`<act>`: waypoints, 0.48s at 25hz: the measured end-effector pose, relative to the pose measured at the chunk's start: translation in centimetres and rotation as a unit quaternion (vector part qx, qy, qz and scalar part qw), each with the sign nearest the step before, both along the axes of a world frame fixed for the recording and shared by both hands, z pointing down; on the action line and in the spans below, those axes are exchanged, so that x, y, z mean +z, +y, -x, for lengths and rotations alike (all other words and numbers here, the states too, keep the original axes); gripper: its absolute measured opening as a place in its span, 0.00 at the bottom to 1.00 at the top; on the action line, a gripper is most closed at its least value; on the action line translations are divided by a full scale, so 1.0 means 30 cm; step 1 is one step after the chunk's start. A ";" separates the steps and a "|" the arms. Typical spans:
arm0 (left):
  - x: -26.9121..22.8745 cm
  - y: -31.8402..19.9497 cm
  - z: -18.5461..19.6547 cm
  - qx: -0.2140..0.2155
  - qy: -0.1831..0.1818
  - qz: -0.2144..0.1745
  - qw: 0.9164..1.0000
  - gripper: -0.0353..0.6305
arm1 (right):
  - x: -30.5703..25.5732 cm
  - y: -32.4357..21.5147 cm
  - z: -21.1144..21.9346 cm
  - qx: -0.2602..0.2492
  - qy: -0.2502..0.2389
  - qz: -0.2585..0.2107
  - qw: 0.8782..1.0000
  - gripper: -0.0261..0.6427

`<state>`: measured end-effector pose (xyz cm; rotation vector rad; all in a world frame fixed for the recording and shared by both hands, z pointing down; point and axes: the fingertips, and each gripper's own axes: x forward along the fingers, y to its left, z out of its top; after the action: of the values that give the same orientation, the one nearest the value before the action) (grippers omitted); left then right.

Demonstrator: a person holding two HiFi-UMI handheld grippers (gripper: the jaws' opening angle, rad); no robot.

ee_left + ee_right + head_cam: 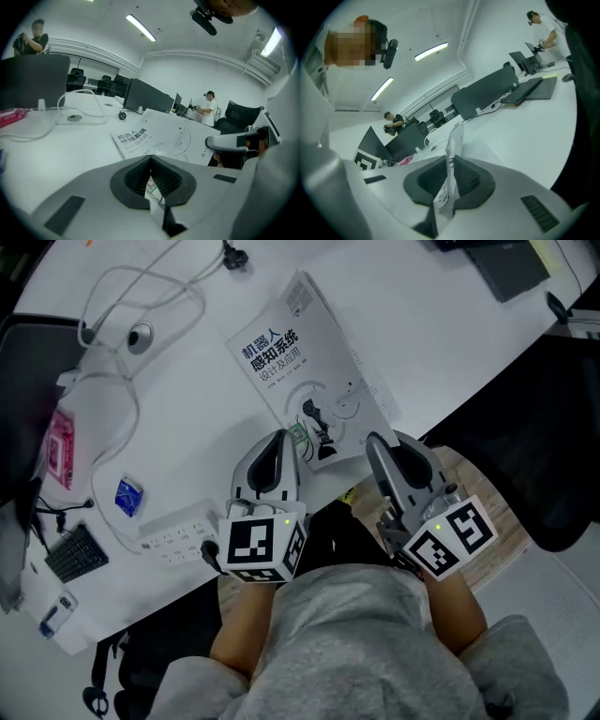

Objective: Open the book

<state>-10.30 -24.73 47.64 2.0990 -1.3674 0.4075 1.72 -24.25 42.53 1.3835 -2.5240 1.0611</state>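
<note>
The book lies cover up on the white table, by its near edge. The left gripper has its jaws pressed together on the book's near left corner. The right gripper pinches a thin layer at the near right corner; whether this is the cover alone or pages too, I cannot tell. A power strip lies to the left, with a blue packet just beyond it.
</note>
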 end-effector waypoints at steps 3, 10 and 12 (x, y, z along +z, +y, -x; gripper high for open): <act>-0.073 0.034 0.046 -0.025 -0.009 -0.016 1.000 0.07 | -0.076 0.025 0.083 -0.046 0.022 -0.040 0.998 0.12; -0.191 0.187 0.160 -0.084 -0.019 -0.047 0.995 0.07 | -0.127 0.151 0.314 -0.168 0.089 -0.119 0.975 0.12; -0.199 0.238 0.196 -0.099 -0.020 -0.049 0.994 0.07 | -0.113 0.185 0.368 -0.191 0.095 -0.122 0.969 0.12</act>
<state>-16.17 -17.60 41.67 2.0168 -1.6302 0.3076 -9.33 -18.69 39.15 0.9253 -2.6863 0.5393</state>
